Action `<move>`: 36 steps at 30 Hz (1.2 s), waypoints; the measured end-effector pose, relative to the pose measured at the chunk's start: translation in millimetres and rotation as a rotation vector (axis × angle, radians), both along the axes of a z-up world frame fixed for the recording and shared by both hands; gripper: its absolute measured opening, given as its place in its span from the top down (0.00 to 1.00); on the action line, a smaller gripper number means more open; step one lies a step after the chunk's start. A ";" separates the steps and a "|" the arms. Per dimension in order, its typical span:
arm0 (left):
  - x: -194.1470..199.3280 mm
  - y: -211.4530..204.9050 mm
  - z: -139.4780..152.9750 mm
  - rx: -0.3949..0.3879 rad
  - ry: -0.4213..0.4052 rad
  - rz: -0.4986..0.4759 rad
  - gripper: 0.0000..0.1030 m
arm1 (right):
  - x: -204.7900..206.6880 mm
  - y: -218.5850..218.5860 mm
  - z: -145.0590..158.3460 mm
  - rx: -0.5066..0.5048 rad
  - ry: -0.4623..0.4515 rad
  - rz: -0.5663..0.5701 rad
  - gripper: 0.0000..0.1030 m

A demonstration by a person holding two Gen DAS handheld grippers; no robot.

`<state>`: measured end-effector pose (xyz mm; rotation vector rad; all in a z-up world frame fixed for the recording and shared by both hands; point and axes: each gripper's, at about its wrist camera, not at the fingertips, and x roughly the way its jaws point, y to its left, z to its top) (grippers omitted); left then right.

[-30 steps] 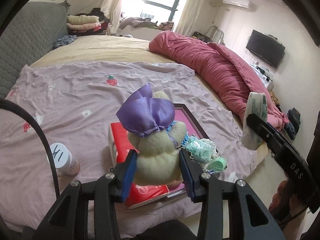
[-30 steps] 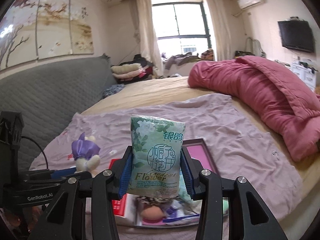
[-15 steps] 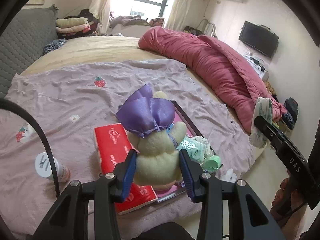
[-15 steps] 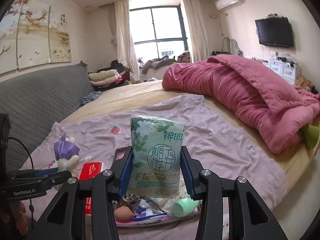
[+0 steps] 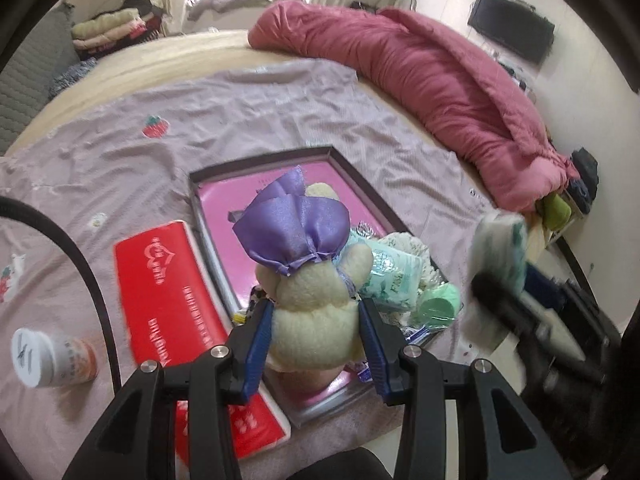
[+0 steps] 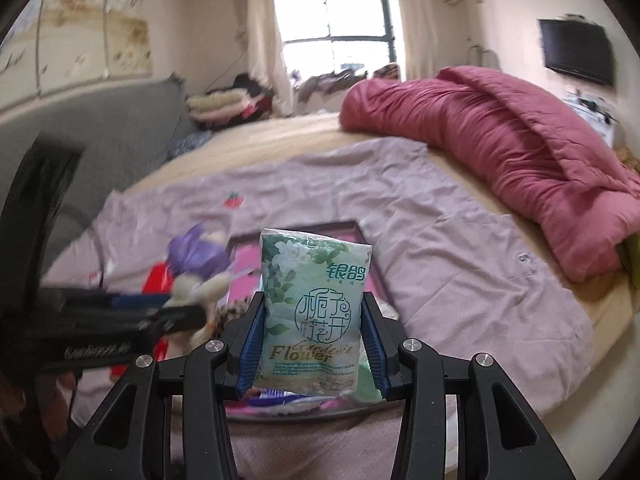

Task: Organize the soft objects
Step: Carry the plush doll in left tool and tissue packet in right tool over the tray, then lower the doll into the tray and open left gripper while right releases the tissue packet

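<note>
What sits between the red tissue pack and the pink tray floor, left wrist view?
Only the tray's dark rim. The red tissue pack lies right beside it on the blanket, nothing else between, in the left wrist view.

Daylit throughout, fairly bright, from the window (image 6: 334, 32) far ahead of the grippers, itself blown out to white. Soft, weak shadows only. Strong fisheye bending, with black vignette in every corner. Sharp close in: tissue pack (image 6: 314, 316) and plush toy (image 5: 316, 300) between the pads. Motion-smeared off to the sides: right gripper (image 5: 504, 280) in the left view, left gripper (image 6: 188, 312) in the right view. Far walls slightly blurred too.
</note>
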<state>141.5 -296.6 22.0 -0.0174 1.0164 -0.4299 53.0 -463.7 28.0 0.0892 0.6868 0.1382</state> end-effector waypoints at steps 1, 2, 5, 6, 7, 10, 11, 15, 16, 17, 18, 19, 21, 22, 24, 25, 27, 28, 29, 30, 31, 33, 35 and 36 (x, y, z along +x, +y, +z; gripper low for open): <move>5.0 -2.3 -4.0 0.005 0.019 -0.008 0.58 | 3.0 4.7 -6.8 0.001 0.021 0.015 0.55; 9.8 -4.0 -7.9 0.007 0.039 -0.014 0.58 | 5.0 7.6 -11.8 -0.002 0.033 0.023 0.55; 23.7 -6.6 -21.0 0.021 0.089 -0.017 0.57 | 10.1 16.8 -26.1 -0.021 0.068 0.050 0.55; 27.8 -7.7 -25.0 0.028 0.103 -0.021 0.57 | 11.0 19.7 -30.1 -0.029 0.076 0.055 0.55; 31.1 -8.9 -28.0 0.031 0.111 -0.027 0.57 | 12.3 22.7 -34.9 -0.038 0.084 0.060 0.55; 38.6 -12.0 -34.6 0.060 0.127 -0.038 0.57 | 15.8 26.1 -44.9 -0.040 0.096 0.068 0.55; 40.5 -12.4 -35.0 0.060 0.131 -0.040 0.57 | 17.0 26.6 -48.3 -0.036 0.101 0.068 0.55; 46.9 -12.2 -37.6 0.064 0.141 -0.034 0.56 | 21.0 31.3 -56.8 -0.051 0.109 0.054 0.55; 48.4 -11.7 -38.2 0.063 0.142 -0.030 0.56 | 23.0 32.6 -57.9 -0.051 0.107 0.054 0.55; 48.9 -11.8 -38.8 0.067 0.143 -0.030 0.56 | 24.5 33.4 -59.0 -0.043 0.107 0.056 0.55; 49.6 -12.1 -40.0 0.075 0.144 -0.030 0.56 | 26.6 34.7 -60.6 -0.035 0.107 0.052 0.55; 50.3 -11.9 -41.1 0.076 0.147 -0.028 0.56 | 28.7 36.6 -61.6 -0.043 0.107 0.048 0.55; 51.1 -12.1 -42.8 0.080 0.150 -0.026 0.56 | 31.8 40.0 -65.1 -0.051 0.109 0.049 0.55; 51.2 -13.0 -43.3 0.088 0.149 -0.028 0.56 | 34.7 41.4 -68.9 -0.044 0.116 0.052 0.55; 50.7 -14.4 -44.9 0.101 0.145 -0.033 0.55 | 36.7 44.3 -74.2 -0.049 0.123 0.051 0.55; 50.4 -14.7 -46.0 0.105 0.145 -0.035 0.55 | 36.8 45.4 -75.4 -0.054 0.119 0.052 0.55; 50.2 -14.6 -47.9 0.108 0.146 -0.034 0.55 | 37.3 45.9 -76.9 -0.057 0.112 0.051 0.54; 49.9 -14.3 -49.1 0.107 0.147 -0.033 0.55 | 38.1 46.0 -78.4 -0.057 0.112 0.051 0.54; 49.6 -14.3 -50.0 0.110 0.148 -0.033 0.55 | 38.0 46.4 -79.0 -0.060 0.109 0.050 0.54; 49.1 -14.5 -50.7 0.114 0.145 -0.034 0.55 | 37.7 47.1 -79.5 -0.065 0.104 0.050 0.54; 48.8 -14.7 -50.8 0.117 0.145 -0.036 0.55 | 37.4 48.4 -80.4 -0.076 0.100 0.053 0.54; 48.5 -15.2 -51.0 0.122 0.141 -0.038 0.55 | 35.8 50.9 -80.0 -0.092 0.089 0.061 0.51; 48.7 -15.1 -51.1 0.122 0.141 -0.038 0.54 | 34.1 53.0 -79.2 -0.105 0.074 0.065 0.50; 48.7 -15.1 -51.2 0.121 0.141 -0.038 0.54 | 33.6 53.4 -79.0 -0.107 0.069 0.067 0.49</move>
